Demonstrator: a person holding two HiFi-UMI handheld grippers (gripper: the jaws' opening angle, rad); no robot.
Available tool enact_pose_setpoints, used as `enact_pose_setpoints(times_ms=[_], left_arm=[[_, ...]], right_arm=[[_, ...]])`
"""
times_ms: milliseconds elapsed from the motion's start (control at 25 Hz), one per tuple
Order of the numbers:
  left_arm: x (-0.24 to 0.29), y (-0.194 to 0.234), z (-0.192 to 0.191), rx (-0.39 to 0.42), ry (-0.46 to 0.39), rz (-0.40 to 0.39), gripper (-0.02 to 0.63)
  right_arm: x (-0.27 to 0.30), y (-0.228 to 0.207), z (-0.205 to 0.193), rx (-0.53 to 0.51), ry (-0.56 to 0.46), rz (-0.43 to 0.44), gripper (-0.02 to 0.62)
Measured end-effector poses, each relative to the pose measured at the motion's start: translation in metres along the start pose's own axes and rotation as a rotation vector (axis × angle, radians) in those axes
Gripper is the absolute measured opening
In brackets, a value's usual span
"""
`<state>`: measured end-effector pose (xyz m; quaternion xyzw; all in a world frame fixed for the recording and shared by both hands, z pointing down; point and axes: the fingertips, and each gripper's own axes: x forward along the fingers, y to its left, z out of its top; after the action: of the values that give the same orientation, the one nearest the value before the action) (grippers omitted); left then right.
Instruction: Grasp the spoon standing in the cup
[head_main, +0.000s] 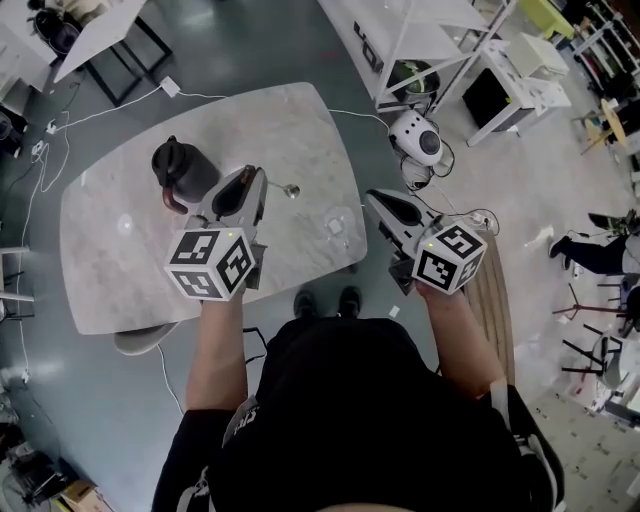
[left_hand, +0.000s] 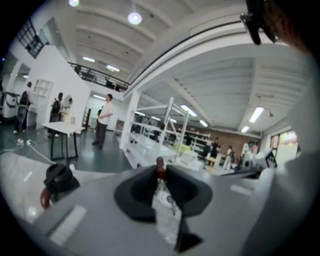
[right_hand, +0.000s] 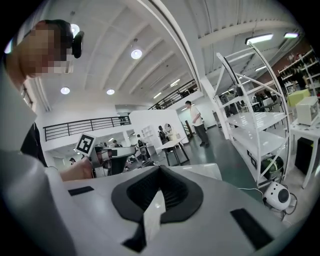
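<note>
Tongs above the table: left tongs pinched narrow on the spoon, right tongs closed on nothing.
Spoon juts sideways from the left jaws at upper centre of the head view, its bowl over the table, clear of what looks like a glass cup to its lower right; the left gripper view shows a reddish handle end between the jaws. Grasp looks made and the spoon is out of the cup, so I judge the task near done. Next calls for a firm, even squeeze, since a thin handle may swivel. No brand or lettering reads; only square markers on the cubes.
</note>
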<state>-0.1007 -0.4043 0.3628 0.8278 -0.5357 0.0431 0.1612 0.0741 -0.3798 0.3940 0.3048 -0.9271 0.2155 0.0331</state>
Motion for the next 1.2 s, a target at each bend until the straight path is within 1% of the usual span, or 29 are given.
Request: enact_pose_setpoints(times_ms=[80,120,280,360,480,600,720,1000,1200], left_arm=[[-0.009,-0.001,0.007,-0.025,-0.034,0.006,0.057],[-0.013,-0.002,0.010,-0.022,-0.046,0.012,0.057],[-0.025,0.000,0.014,0.029,-0.076,0.044,0.057],[-0.029,0.003,0.014,0.032,-0.087,0.056,0.057],[-0.029,0.002,0.014,0.033,-0.097,0.060,0.057],[-0.026,-0.006,0.015,0.058,-0.097,0.042,0.057],[-0.025,-0.013,0.014,0.079,-0.097,0.026,0.057],[-0.022,-0.021,0.012,0.095,-0.093,0.012,0.057],[-0.021,-0.019,0.011,0.085,-0.092,0.014,0.057]], right_arm=[[-0.001,0.003,0.008,-0.027,-0.022,0.009,-0.005],[-0.002,0.004,0.012,-0.043,-0.038,0.011,-0.006],[-0.009,0.013,0.030,-0.104,-0.102,0.018,-0.006],[-0.013,0.022,0.035,-0.135,-0.128,0.037,-0.008],[-0.016,0.027,0.039,-0.164,-0.140,0.051,-0.008],[-0.015,0.029,0.038,-0.191,-0.127,0.046,-0.008],[-0.015,0.028,0.034,-0.194,-0.120,0.031,-0.009],[-0.018,0.019,0.032,-0.176,-0.126,0.005,-0.009],[-0.017,0.018,0.031,-0.170,-0.125,0.004,-0.009]])
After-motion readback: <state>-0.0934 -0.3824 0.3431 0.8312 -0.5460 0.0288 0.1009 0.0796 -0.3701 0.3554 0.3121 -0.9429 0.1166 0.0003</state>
